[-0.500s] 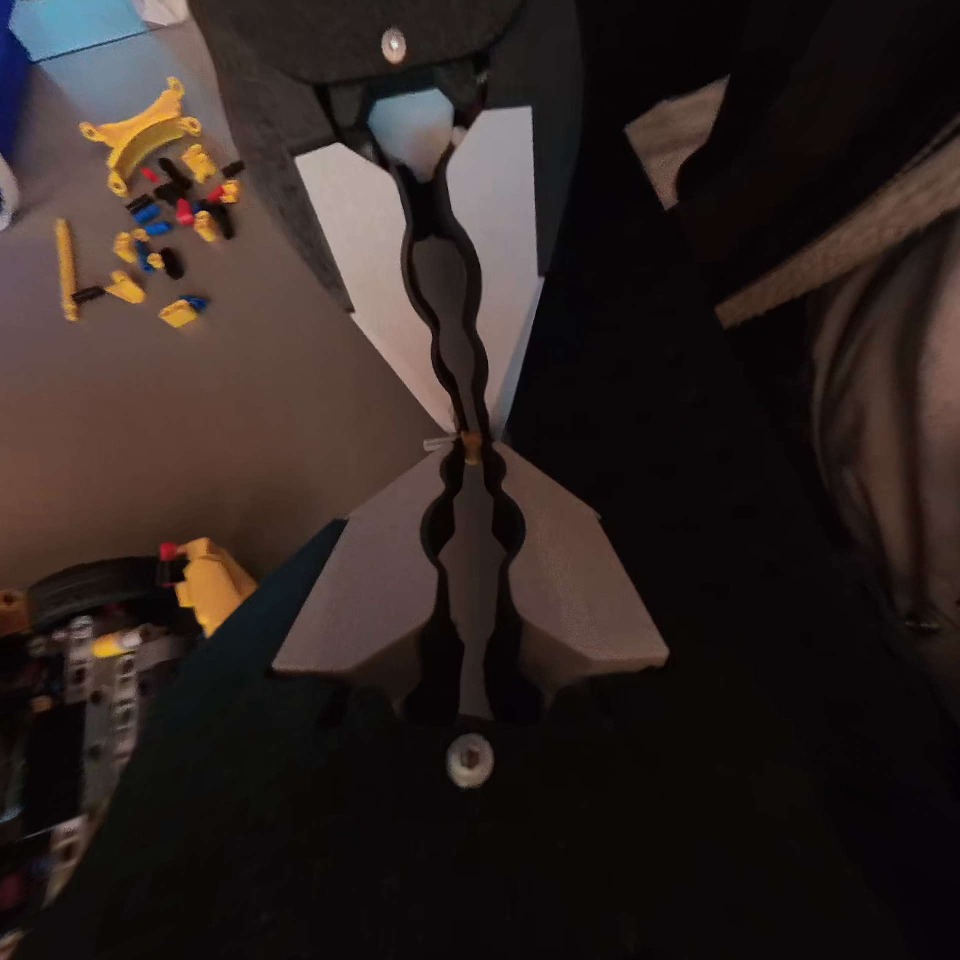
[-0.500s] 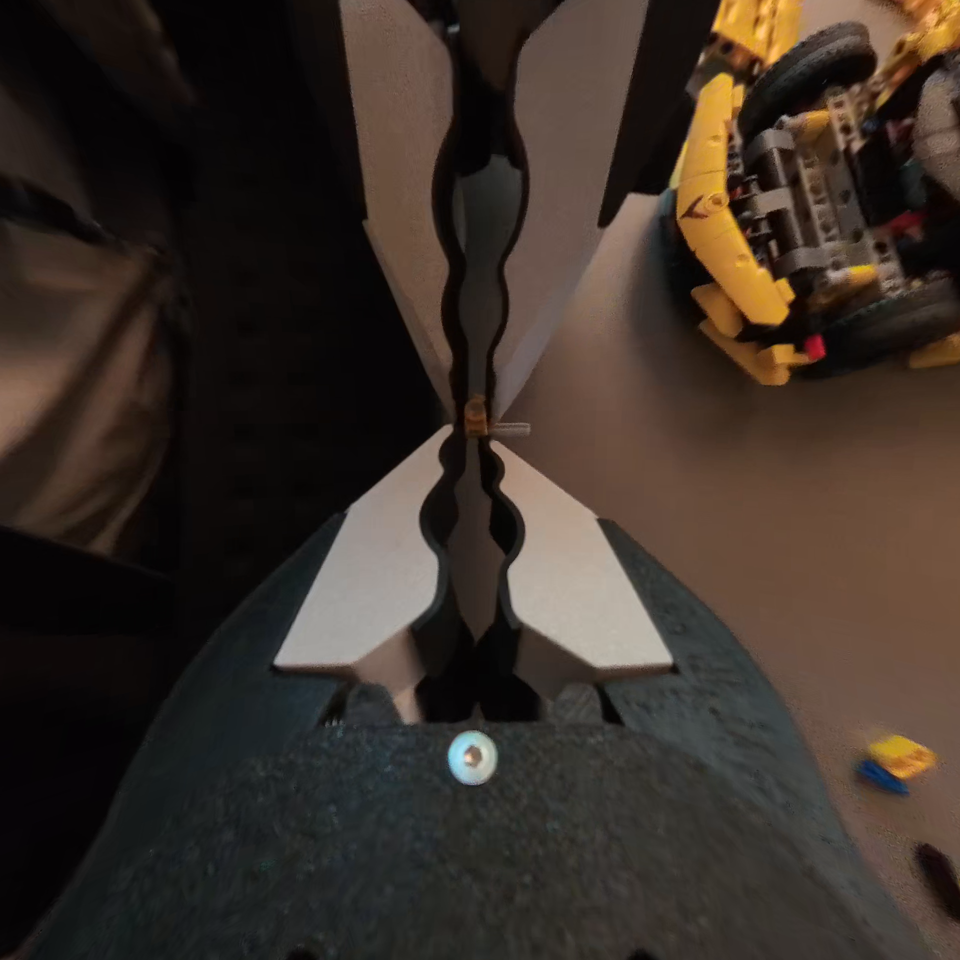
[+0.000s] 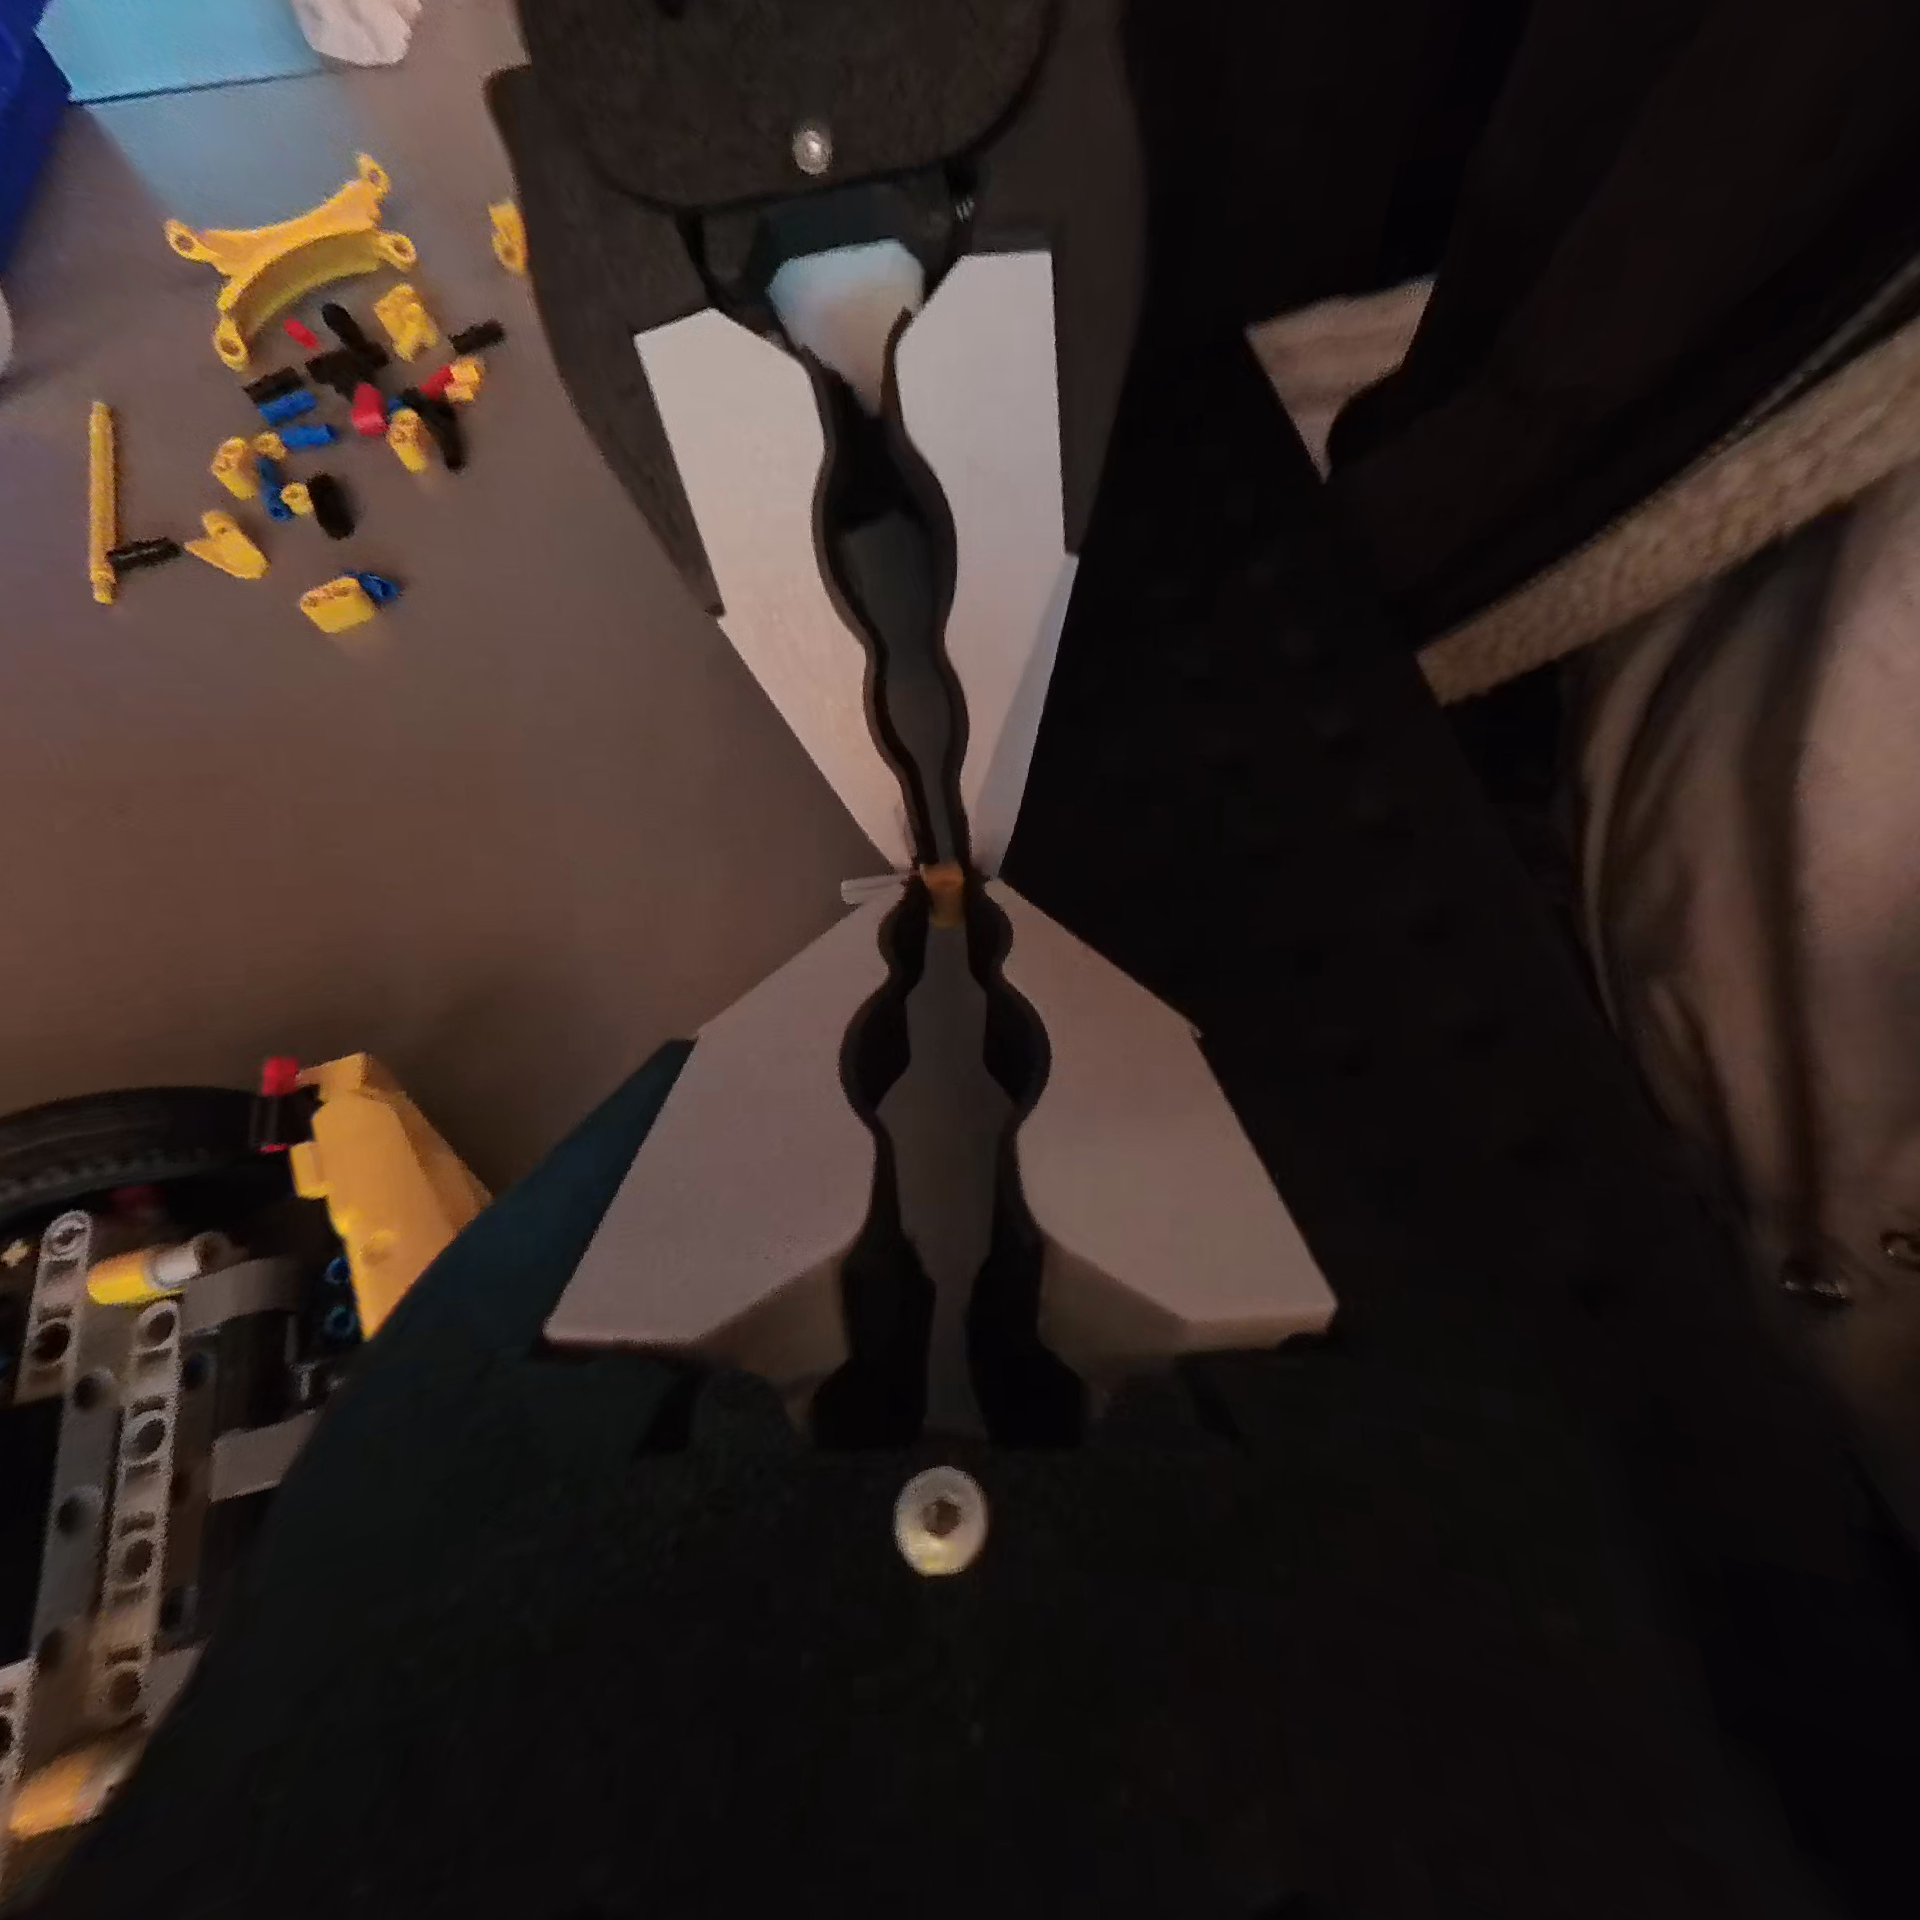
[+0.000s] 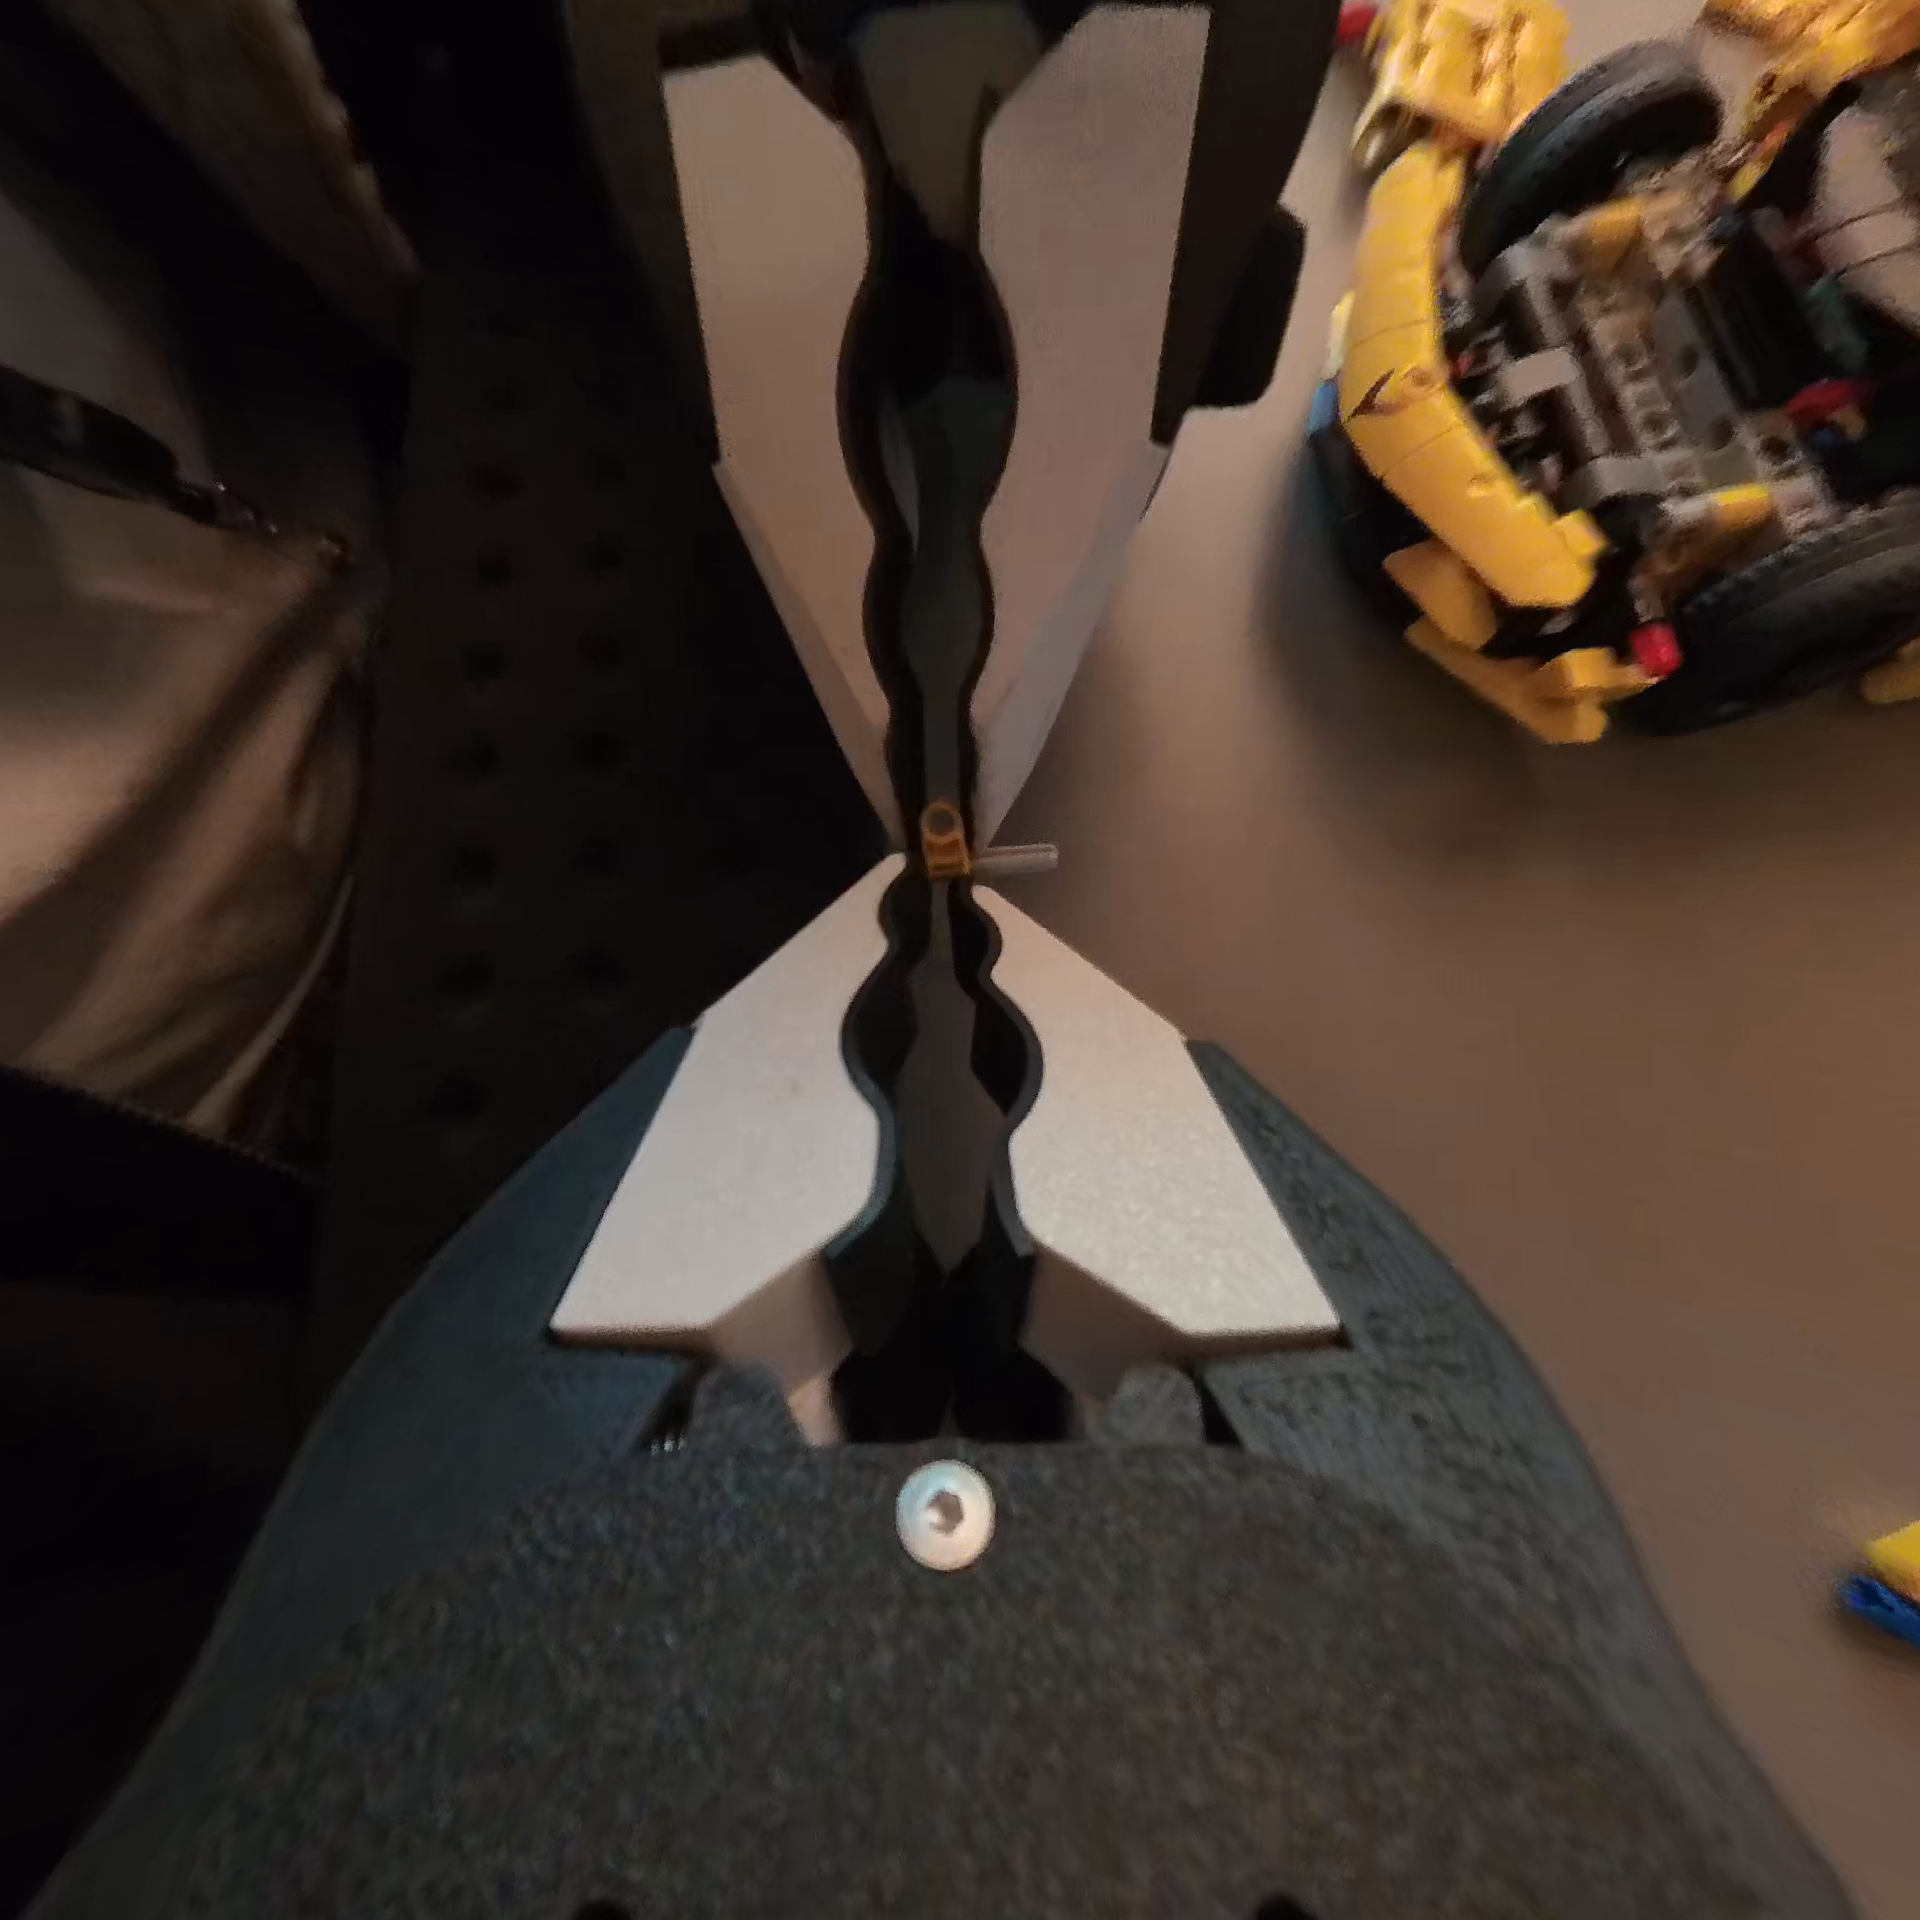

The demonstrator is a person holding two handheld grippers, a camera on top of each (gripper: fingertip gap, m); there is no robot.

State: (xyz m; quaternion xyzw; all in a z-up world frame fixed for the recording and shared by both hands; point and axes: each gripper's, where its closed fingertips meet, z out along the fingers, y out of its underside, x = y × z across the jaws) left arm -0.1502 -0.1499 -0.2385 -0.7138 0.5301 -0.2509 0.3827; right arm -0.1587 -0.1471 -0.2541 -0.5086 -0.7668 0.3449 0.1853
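Observation:
My two grippers meet tip to tip above a brown table. A small yellow connector with a grey pin sticking out sideways sits between the tips. My left gripper is shut on the connector; it shows at the top of the right wrist view. My right gripper is shut, its tips against the connector's near end; it shows at the top of the left wrist view. The grey pin points toward the table side.
A yellow and black brick-built car lies on the table; its corner shows in the left wrist view. A pile of small loose yellow, black, blue and red parts lies farther off. A person's clothing is close on the other side.
Both grippers stay shut and tip to tip on the connector. The views have shifted only slightly.

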